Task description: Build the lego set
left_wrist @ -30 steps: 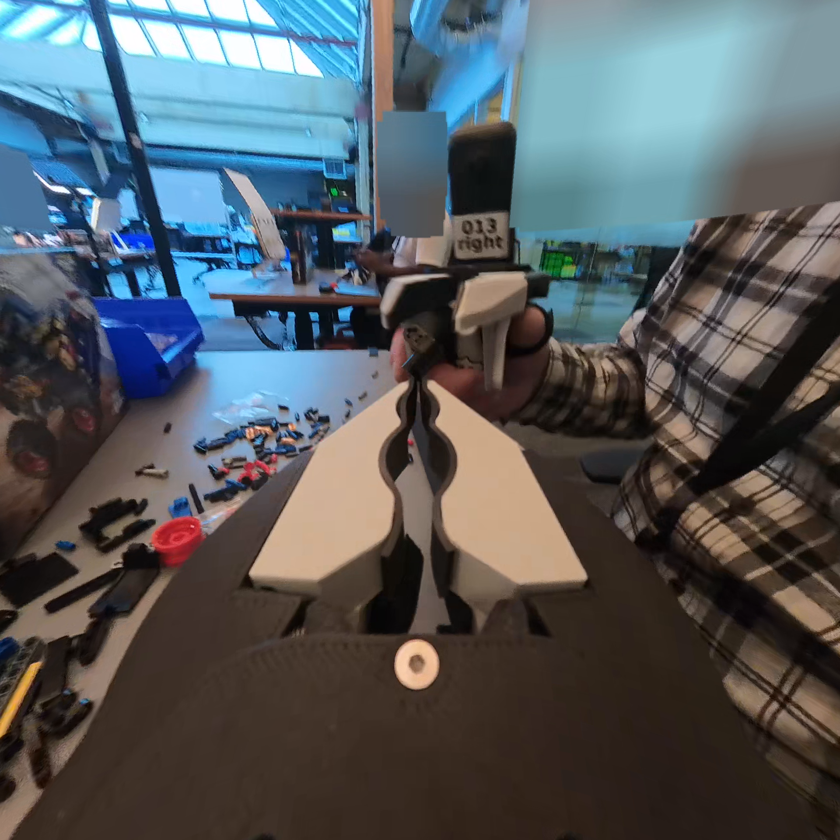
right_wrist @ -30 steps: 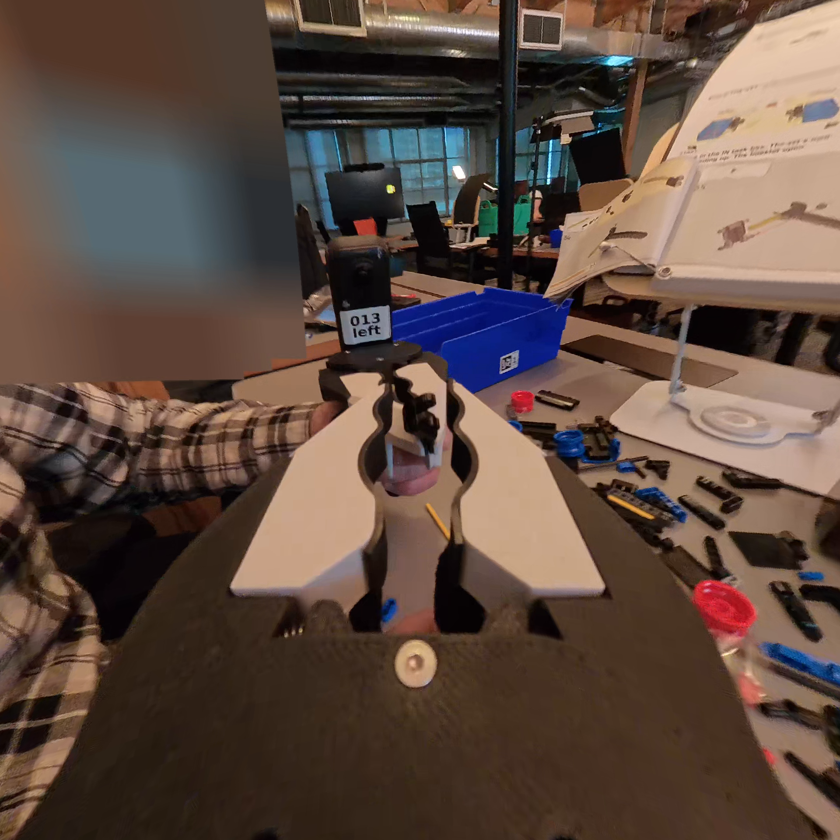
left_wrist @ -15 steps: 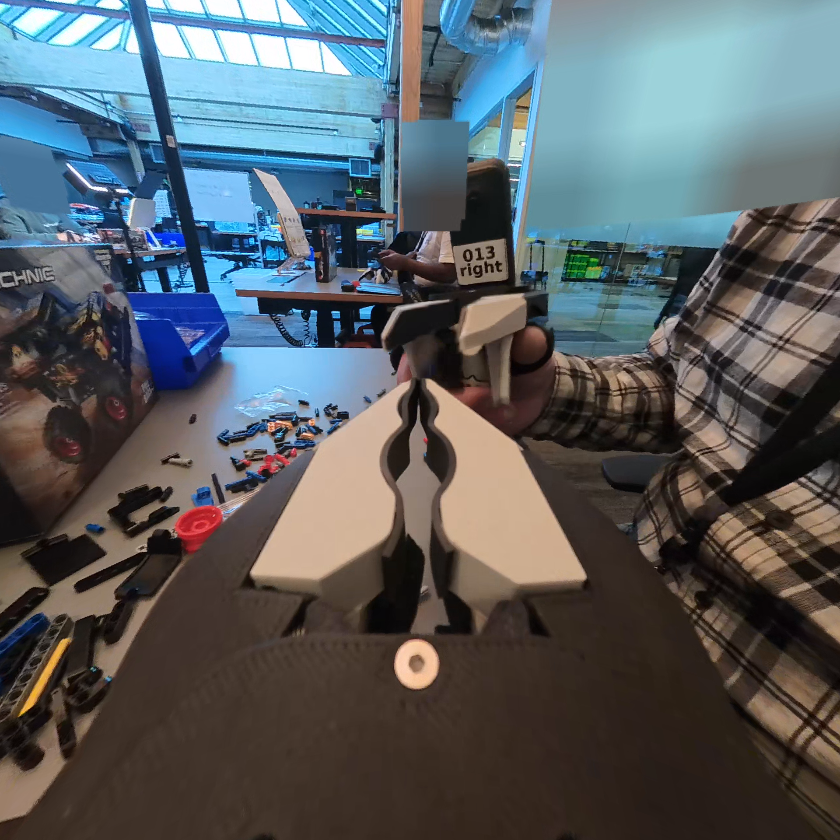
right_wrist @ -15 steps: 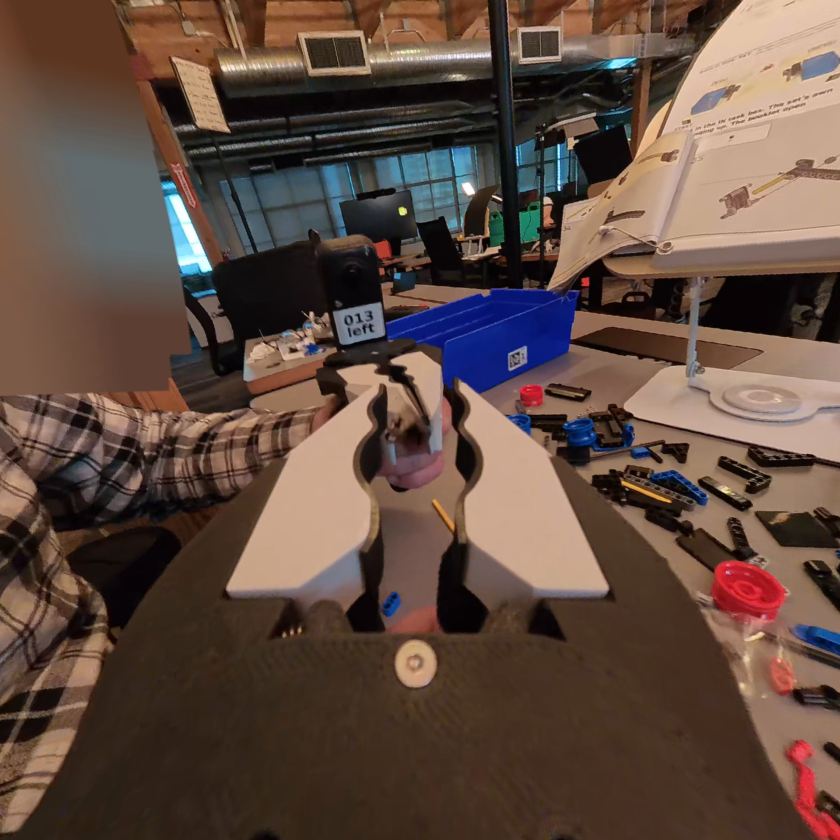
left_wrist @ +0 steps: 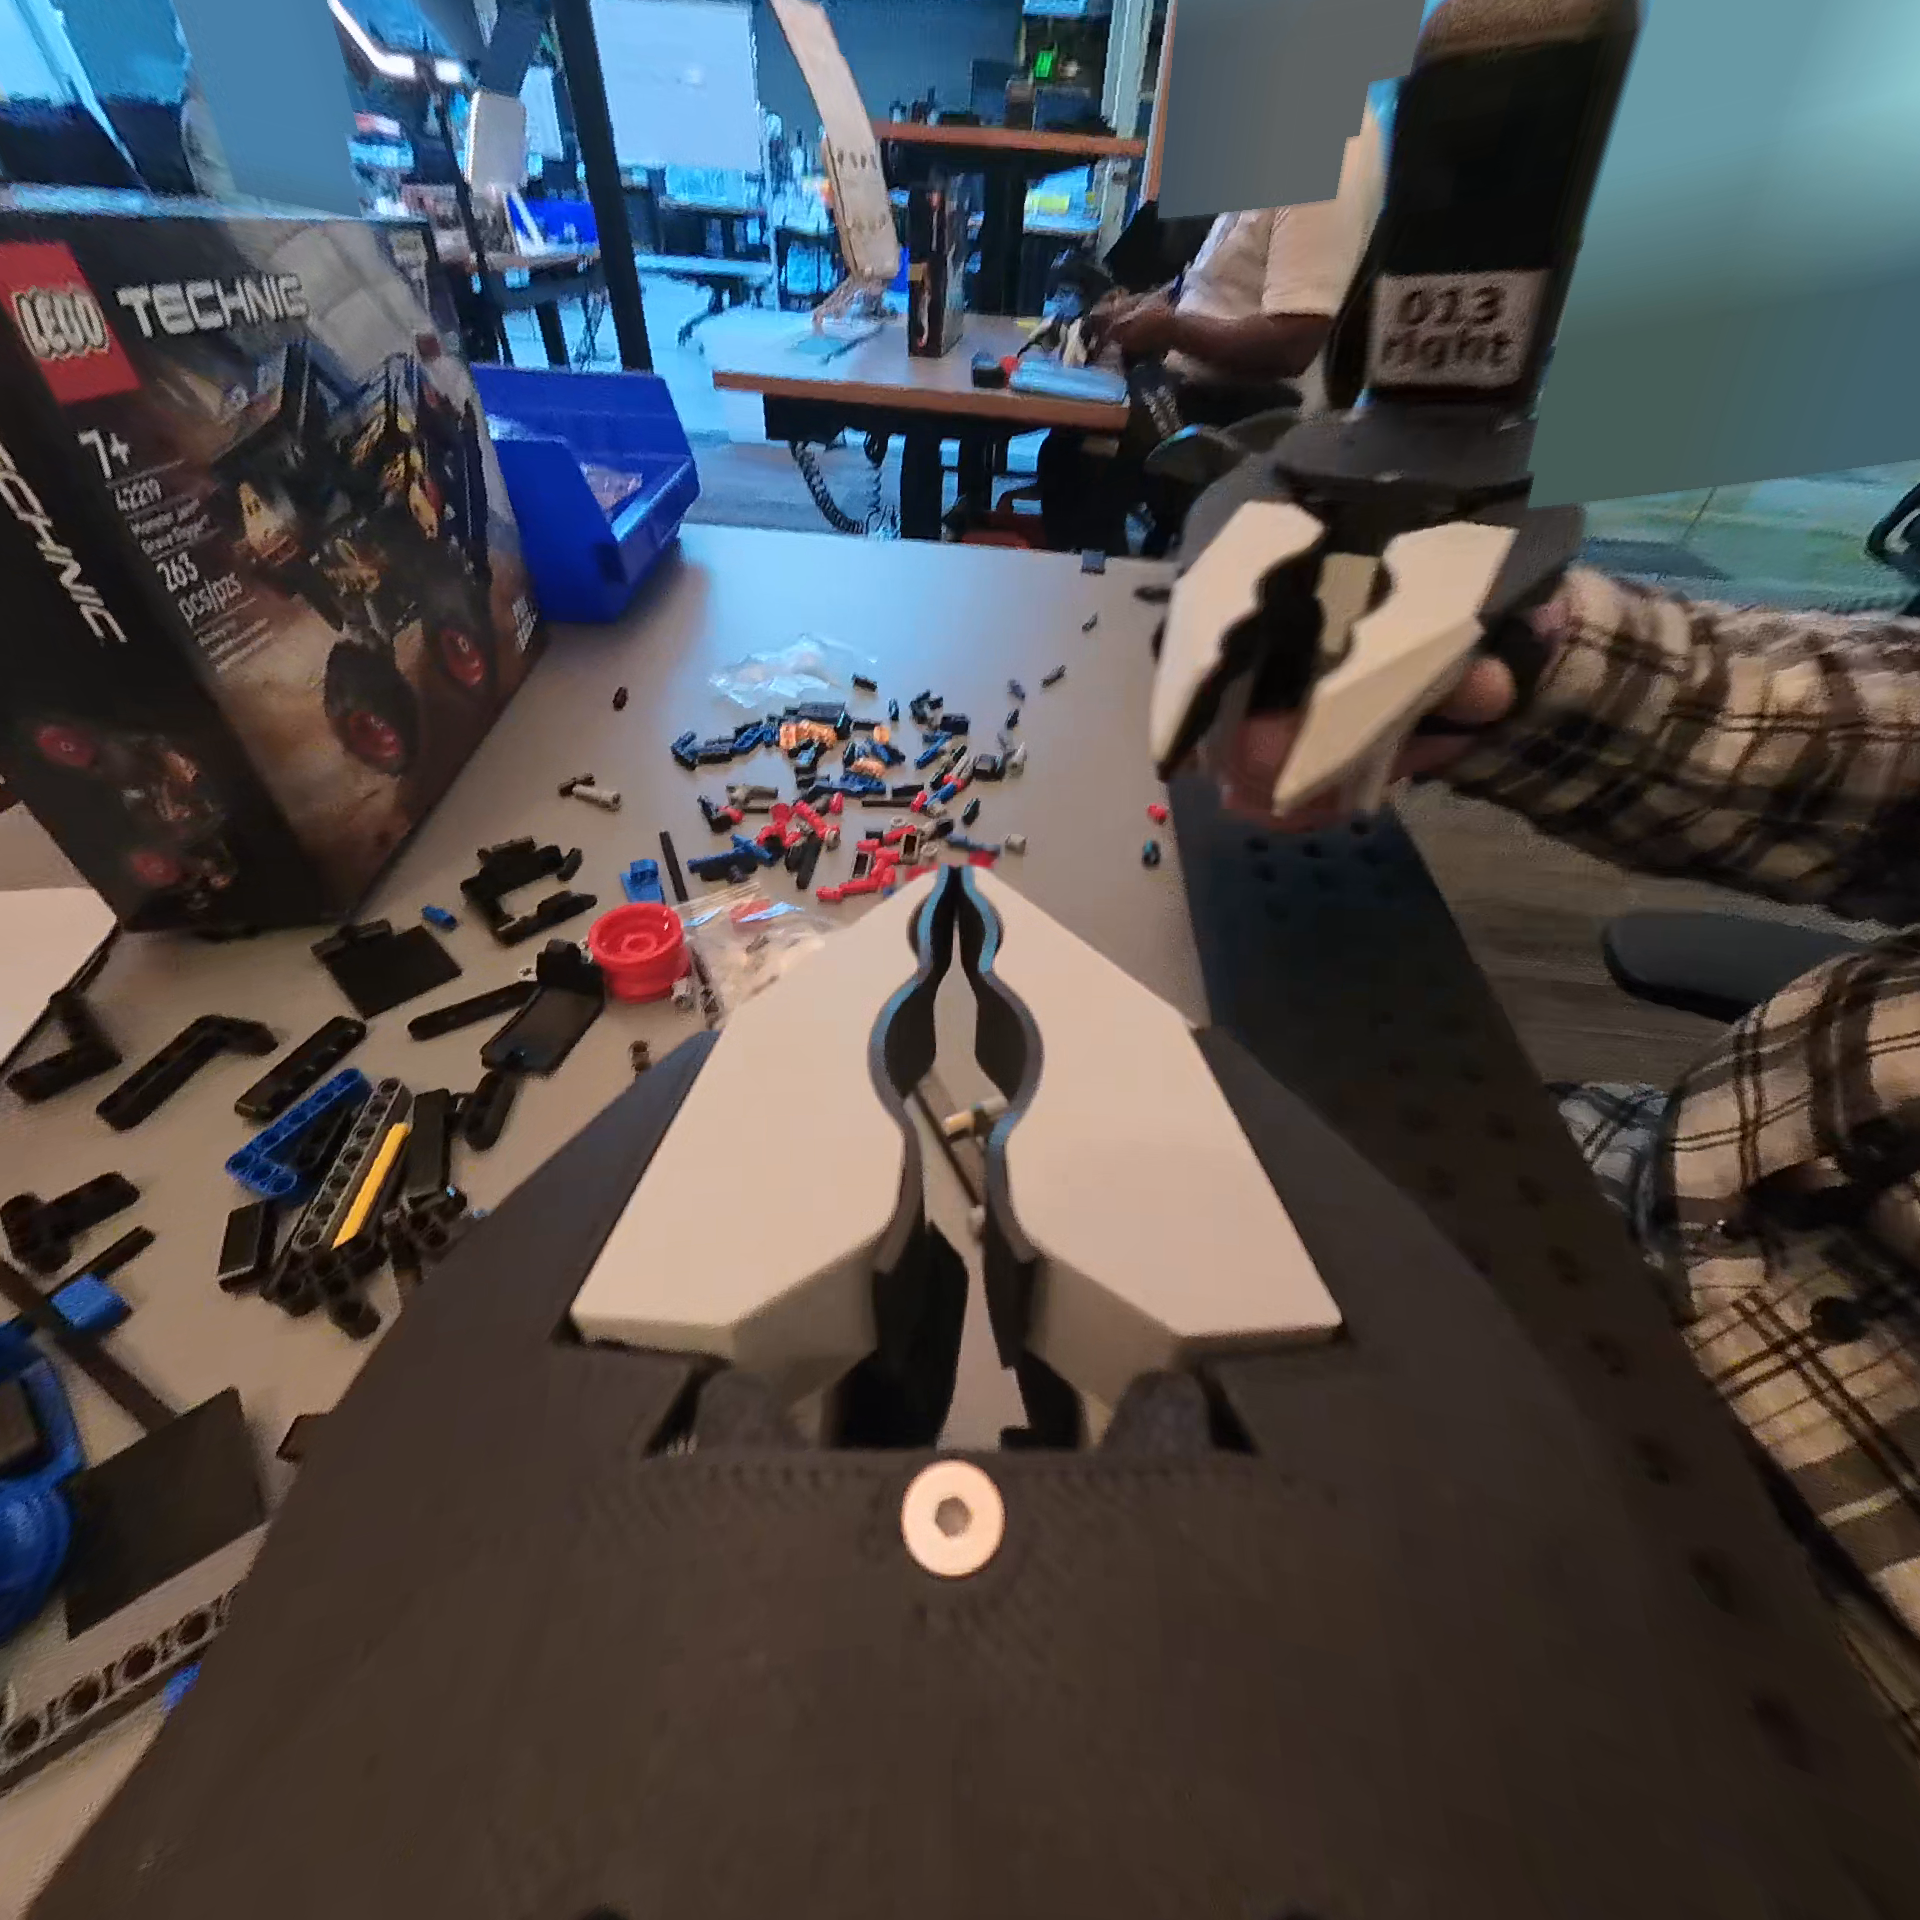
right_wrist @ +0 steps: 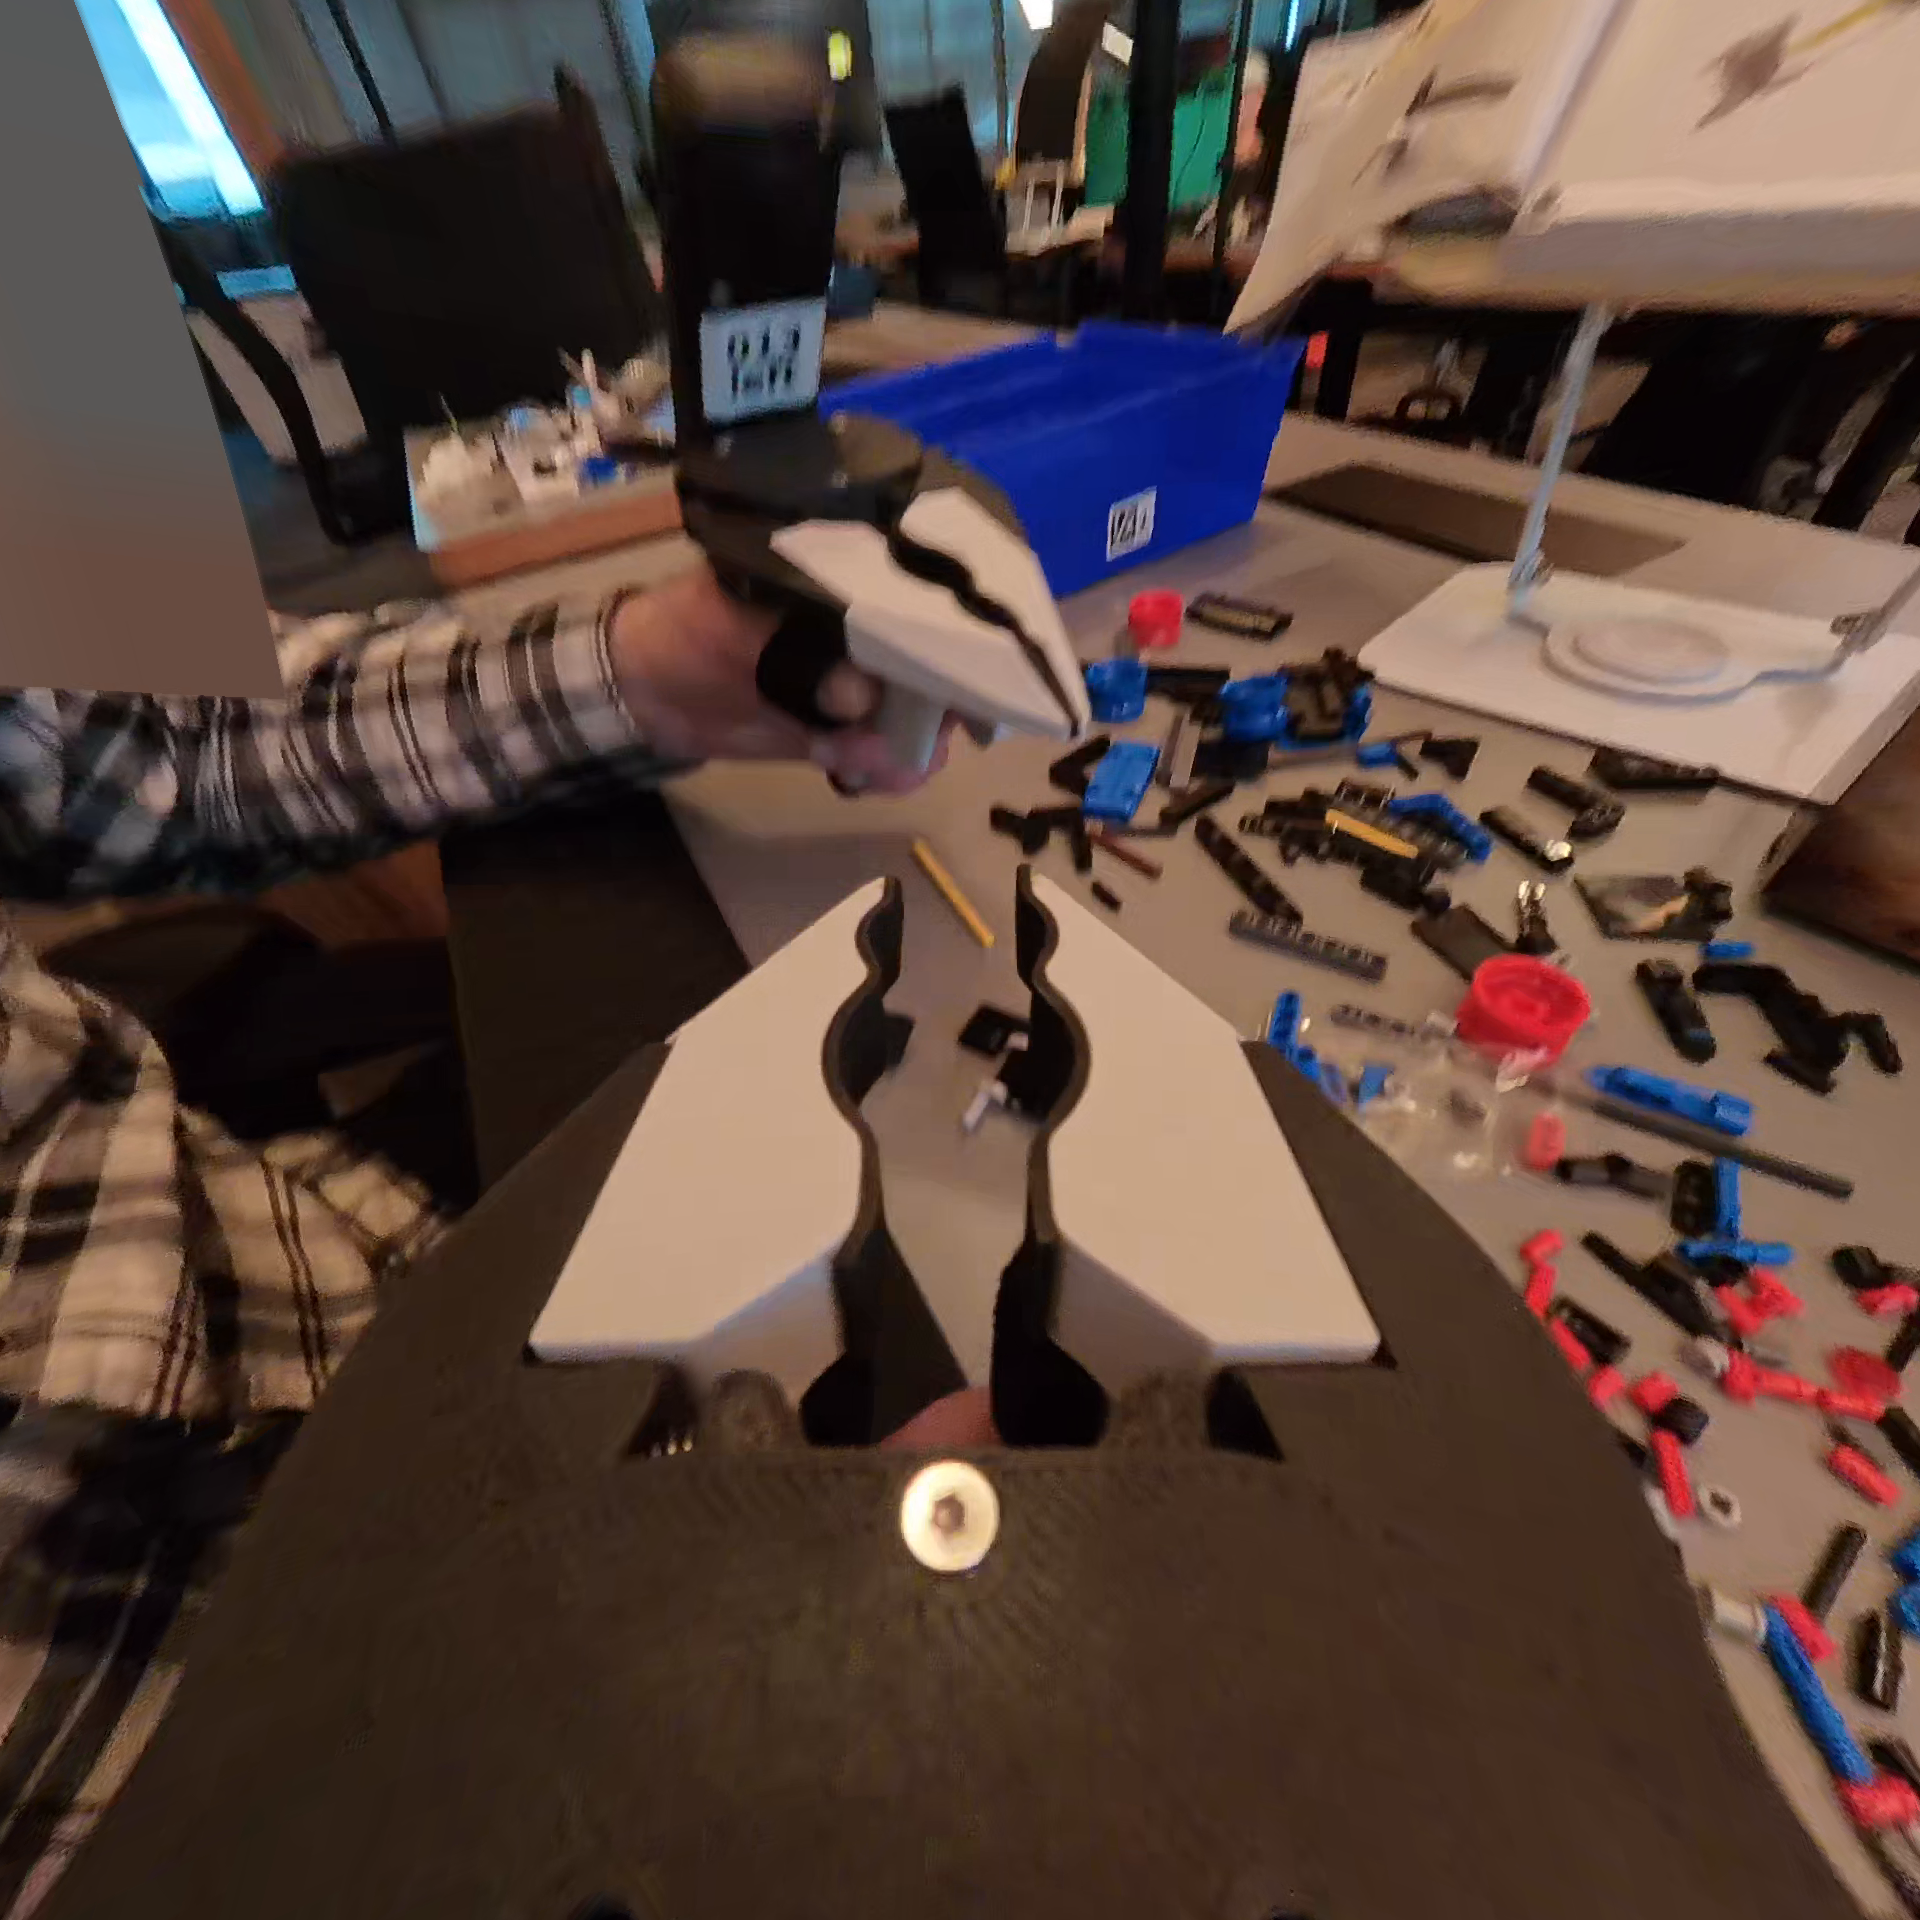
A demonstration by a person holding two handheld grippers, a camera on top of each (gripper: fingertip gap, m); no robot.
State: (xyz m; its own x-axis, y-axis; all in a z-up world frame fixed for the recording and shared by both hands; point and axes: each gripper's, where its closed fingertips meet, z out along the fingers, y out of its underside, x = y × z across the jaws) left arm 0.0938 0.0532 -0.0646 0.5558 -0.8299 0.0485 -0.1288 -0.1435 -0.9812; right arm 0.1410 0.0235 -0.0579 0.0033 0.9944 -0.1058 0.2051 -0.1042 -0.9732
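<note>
The left gripper (left_wrist: 951, 896) is clenched: its 2 tips meet and I see no piece between them, so I judge it is empty, though a very small pin could hide there. The right gripper (right_wrist: 956, 883) is released, with a clear gap between the tips, and only the grey table (left_wrist: 914, 592) shows through this gap. Both tools are lifted above the table and point down at it, probably because the person is looking for the next piece and not joining anything now. The lego parts are not yet built into anything that I can see. They lie loose on the table: a heap of small pieces (left_wrist: 831, 800) in red, blue and black is just ahead of the left tips, and a red wheel (left_wrist: 636, 951) lies ahead and to the left of them. Longer black beams (left_wrist: 301, 1065) are spread further left, perhaps sorted by kind so they are easy to find. A yellow stick (right_wrist: 951, 906) lies directly under the opening of the right tool, and a small black piece (right_wrist: 987, 1031) shows between its fingers, so 1 of these may be the target. The set box (left_wrist: 260, 582) stands upright far left of the left tool, and the open booklet (right_wrist: 1662, 156) sits on a white stand (right_wrist: 1642, 665) ahead and right of the right tool, raised so the steps can be read while working.
</note>
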